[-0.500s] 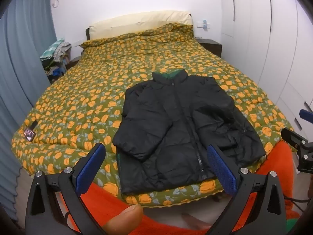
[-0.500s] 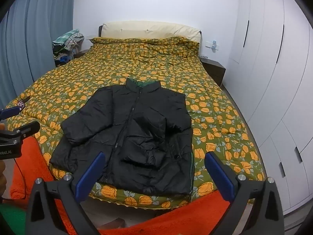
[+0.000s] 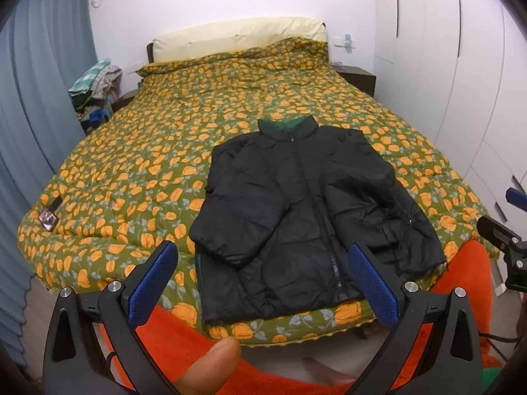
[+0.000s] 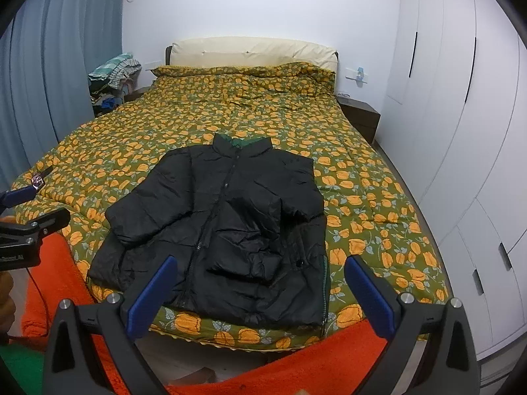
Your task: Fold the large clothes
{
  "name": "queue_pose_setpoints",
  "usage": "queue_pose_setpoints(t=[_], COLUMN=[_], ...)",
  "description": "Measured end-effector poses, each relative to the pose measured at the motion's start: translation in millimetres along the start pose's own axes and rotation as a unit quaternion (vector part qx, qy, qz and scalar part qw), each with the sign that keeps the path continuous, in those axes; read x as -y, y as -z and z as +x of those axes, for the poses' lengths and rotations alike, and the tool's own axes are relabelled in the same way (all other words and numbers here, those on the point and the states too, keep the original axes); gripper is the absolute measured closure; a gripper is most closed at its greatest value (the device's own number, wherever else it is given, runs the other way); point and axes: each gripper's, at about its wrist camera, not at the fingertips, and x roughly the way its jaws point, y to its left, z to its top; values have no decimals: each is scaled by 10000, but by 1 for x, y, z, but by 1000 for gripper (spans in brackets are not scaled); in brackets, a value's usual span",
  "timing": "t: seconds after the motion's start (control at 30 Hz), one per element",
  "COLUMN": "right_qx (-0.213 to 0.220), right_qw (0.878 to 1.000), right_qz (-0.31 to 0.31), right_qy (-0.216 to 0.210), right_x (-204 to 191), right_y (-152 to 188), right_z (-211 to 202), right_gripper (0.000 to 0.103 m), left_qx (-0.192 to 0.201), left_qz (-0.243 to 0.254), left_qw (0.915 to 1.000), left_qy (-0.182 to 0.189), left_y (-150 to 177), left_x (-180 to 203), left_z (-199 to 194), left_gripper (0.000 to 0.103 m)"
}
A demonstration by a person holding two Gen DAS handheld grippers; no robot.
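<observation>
Spread wide and empty on both left gripper [image 3: 263, 291] and right gripper [image 4: 260, 296], low in frame. Lying flat at centre on flowered green-orange quilt [image 3: 158, 164]: black puffy zipped jacket [image 3: 306, 217], sleeves partly tucked inward. Remaining, apparently: nearly whole fold.

White wardrobe [image 4: 461, 131] (blue curtains [image 4: 59, 75])

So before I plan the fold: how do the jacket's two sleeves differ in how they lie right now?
The sleeve nearer the curtain side lies out to the side at an angle, its cuff resting at the jacket's edge. The sleeve nearer the wardrobe side is bent inward across the front, its cuff lying on the chest panel. The first looks smoother, the second more crumpled. Both are black, puffy and lie flat on the floral duvet.
</observation>
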Motion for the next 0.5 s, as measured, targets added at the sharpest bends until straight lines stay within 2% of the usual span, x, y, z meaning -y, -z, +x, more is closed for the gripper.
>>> queue_pose_setpoints(t=[0.27, 0.4, 0.5], right_qx=[129, -159, -174], right_qw=[9999, 9997, 9996], right_qz=[-46, -188, -197], right_qy=[-6, 28, 66], right_x=[3, 1, 1], right_y=[-9, -9, -9], right_z=[-5, -2, -1], right_gripper=[0, 0, 0], left_qx=[-6, -4, -1], left_qz=[-8, -2, 1], left_qw=[10000, 10000, 10000], left_qy=[6, 6, 4], left_y=[1, 0, 0], left_x=[0, 0, -1], left_z=[0, 0, 0], left_gripper=[0, 0, 0])
